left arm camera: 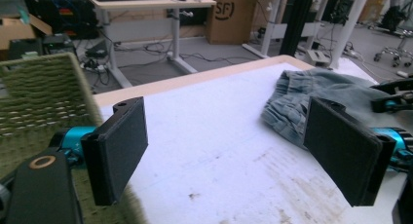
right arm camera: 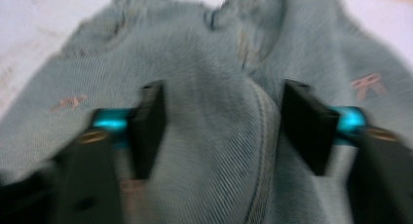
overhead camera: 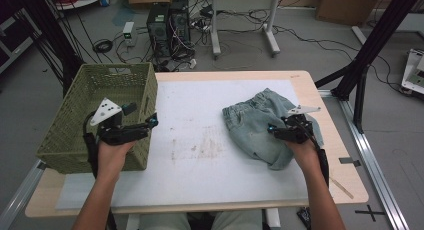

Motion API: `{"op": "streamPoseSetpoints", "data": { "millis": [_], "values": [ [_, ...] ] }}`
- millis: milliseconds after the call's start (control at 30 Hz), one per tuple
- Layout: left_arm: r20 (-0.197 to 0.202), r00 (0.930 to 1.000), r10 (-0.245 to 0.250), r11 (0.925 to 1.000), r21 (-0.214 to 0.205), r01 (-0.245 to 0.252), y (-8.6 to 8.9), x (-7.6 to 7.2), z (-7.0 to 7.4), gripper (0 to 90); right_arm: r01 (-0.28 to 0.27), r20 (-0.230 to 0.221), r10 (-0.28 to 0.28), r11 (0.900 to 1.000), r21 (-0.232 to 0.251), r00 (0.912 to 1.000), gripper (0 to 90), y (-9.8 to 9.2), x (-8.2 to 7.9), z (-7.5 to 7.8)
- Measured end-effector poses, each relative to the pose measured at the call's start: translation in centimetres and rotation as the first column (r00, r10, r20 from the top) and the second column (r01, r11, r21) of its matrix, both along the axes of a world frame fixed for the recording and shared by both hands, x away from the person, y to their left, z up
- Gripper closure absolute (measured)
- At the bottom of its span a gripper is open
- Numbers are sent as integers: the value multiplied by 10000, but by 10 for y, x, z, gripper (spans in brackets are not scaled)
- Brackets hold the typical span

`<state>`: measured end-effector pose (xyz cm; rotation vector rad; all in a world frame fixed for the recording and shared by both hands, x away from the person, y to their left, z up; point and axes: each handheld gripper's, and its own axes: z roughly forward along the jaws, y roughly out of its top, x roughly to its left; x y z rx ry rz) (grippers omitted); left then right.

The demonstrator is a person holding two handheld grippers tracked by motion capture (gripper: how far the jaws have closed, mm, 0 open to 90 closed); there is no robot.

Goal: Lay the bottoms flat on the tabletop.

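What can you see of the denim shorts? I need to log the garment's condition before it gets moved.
The denim shorts are pale blue, faded, with a gathered elastic waistband and small pink marks on the cloth. They lie crumpled, partly folded, on the white mat at the table's right side, apart from the green basket. The right claw is down on them, a raised fold with a seam between its jaws; the blurred picture doesn't settle whether the pads press it.

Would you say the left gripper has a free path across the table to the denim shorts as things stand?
Probably yes. The left gripper sits by the basket with jaws open, and only bare white mat lies between it and the denim shorts, though the right gripper is already on them.
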<state>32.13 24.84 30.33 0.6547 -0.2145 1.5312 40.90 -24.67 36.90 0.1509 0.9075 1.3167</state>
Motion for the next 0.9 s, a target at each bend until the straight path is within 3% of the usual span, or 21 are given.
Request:
{"op": "streamPoseSetpoints", "data": {
  "millis": [100, 133, 200, 400, 633, 833, 867, 900],
  "values": [
    [-90, 9999, 121, 9997, 192, -119, -12, 3, 3, 167, 144, -627, -158, 9997, -220, 9979, 736, 3, 7, 5],
    [-105, 9999, 126, 9997, 224, -123, -14, 4, 3, 167, 99, -616, -117, 9995, -300, 9980, 812, 5, 8, 4],
    [-79, 9997, 226, 9993, 294, -224, -21, 4, 3, 170, -51, -473, 30, 9989, -462, 9989, 870, 7, 8, 2],
    [-104, 9996, 251, 9972, 704, -243, -46, 6, 4, 176, -219, -515, 152, 9909, -1328, 9986, 880, 15, 12, -2],
    [-269, 9986, 448, 9938, 1026, -418, -76, 19, 12, 187, -727, -633, 574, 9590, -2740, 9963, 879, 33, 14, -8],
    [-320, 9990, 325, 9890, 1453, -275, -98, 34, 22, 187, -1350, -514, 1248, 9217, -3637, 9908, 874, 37, 8, -16],
    [-336, 9990, 297, 9879, 1531, -242, -103, 39, 25, 187, -1388, -501, 1295, 9223, -3606, 9903, 850, 36, 7, -17],
    [-371, 9988, 315, 9869, 1593, -252, -106, 42, 27, 187, -1499, -463, 1428, 9245, -3504, 9887, 765, 34, 5, -18]
  ]
}}
